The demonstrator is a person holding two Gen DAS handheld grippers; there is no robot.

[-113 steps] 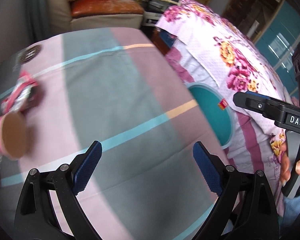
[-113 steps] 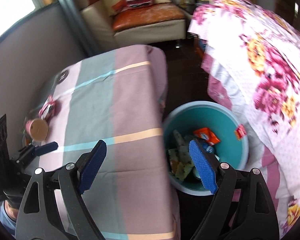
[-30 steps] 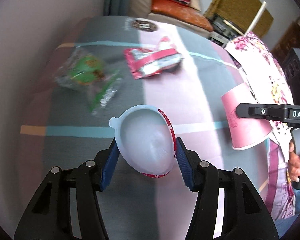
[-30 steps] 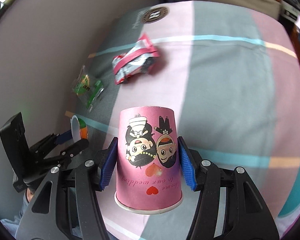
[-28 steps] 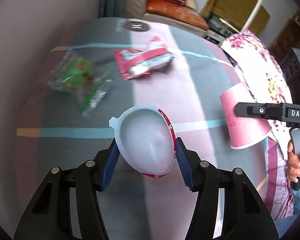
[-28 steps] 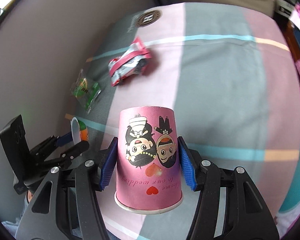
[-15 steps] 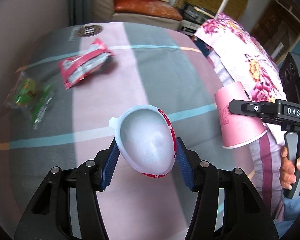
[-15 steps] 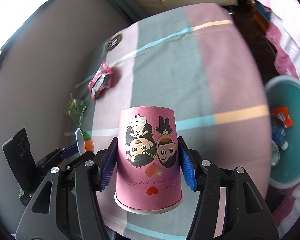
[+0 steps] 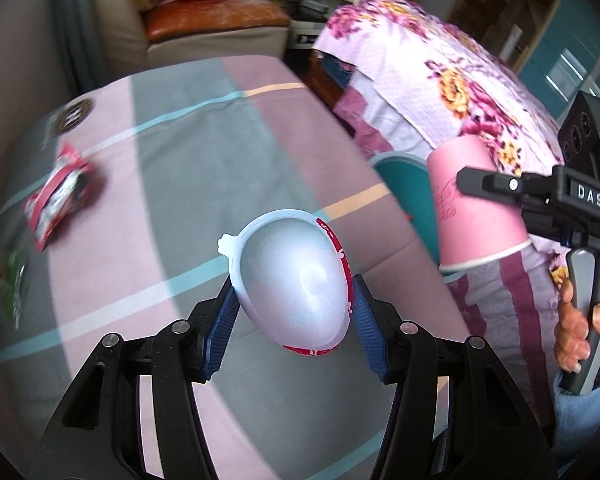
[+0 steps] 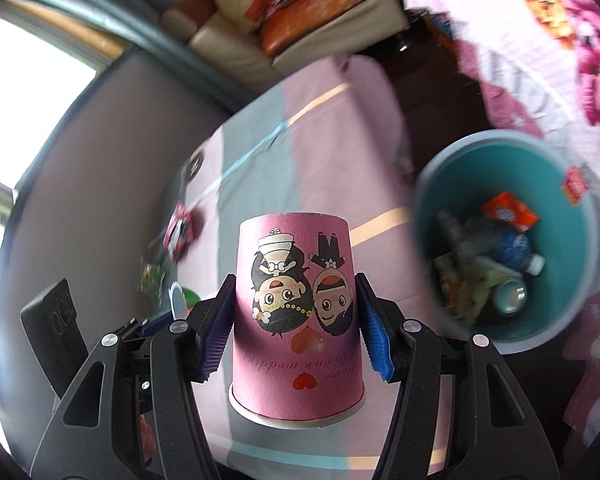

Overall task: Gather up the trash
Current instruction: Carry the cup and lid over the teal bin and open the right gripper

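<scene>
Left gripper [image 9: 292, 320]: blue ridged fingers [image 9: 220, 332] half-spread, clamped on a white oval plastic cup with red rim [image 9: 294, 280], held above the striped pink-and-grey worktop [image 9: 204, 152]. Right gripper [image 10: 296, 324]: fingers [image 10: 374, 336] likewise clamped on an inverted pink paper cup with cartoon couple [image 10: 296, 312]. Teal round bin of rubbish [image 10: 580, 240] right of those fingers; floral bedspread [image 10: 540, 40] beyond. Red snack wrapper [image 9: 58, 192] far left.

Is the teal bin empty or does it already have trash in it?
Not empty: the teal bin already holds a bottle, an orange wrapper and other litter.
</scene>
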